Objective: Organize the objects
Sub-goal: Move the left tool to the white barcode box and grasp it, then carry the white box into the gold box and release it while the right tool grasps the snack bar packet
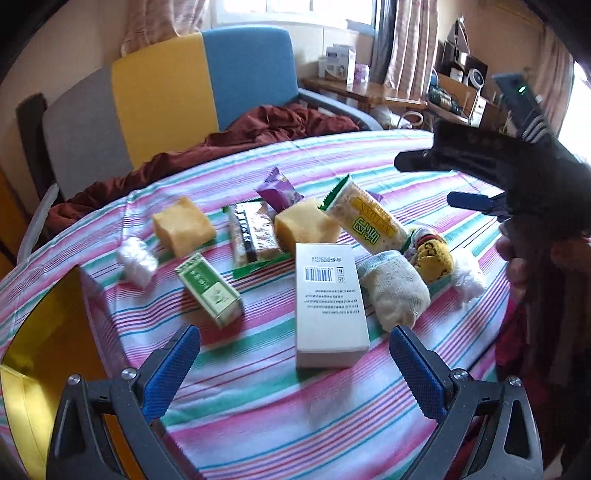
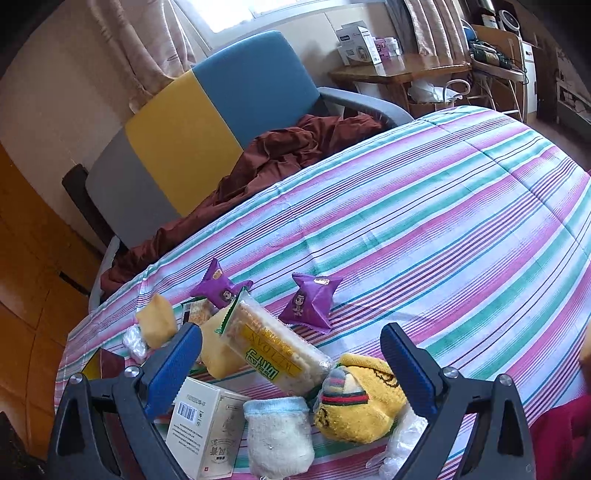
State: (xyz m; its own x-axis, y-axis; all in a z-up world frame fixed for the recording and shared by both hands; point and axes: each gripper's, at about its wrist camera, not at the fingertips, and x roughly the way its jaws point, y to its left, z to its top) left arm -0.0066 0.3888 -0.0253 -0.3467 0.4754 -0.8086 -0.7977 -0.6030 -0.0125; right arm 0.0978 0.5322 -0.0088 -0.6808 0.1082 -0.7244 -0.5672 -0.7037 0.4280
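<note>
in the left wrist view the left gripper (image 1: 294,373) gaped wide and empty, the white box (image 1: 330,306) lying between its fingers on the striped sheet (image 1: 280,424). in the right wrist view the right gripper (image 2: 291,363) stood wide, holding nothing, above the yellow sock (image 2: 364,402) and white sock (image 2: 277,435) near it.

Striped bedspread (image 2: 443,221), grey-yellow-blue chair (image 1: 184,92), curtained bright window (image 1: 295,7), cluttered wooden desk (image 2: 399,72)

A sofa (image 1: 207,85) with grey, yellow and blue panels is standing behind the striped sheet (image 2: 424,229). A maroon cloth (image 1: 258,129) is lying crumpled on its seat. Curtains (image 2: 147,40) are hanging behind; boxes (image 2: 356,42) are sitting on a wooden table (image 2: 399,72).
</note>
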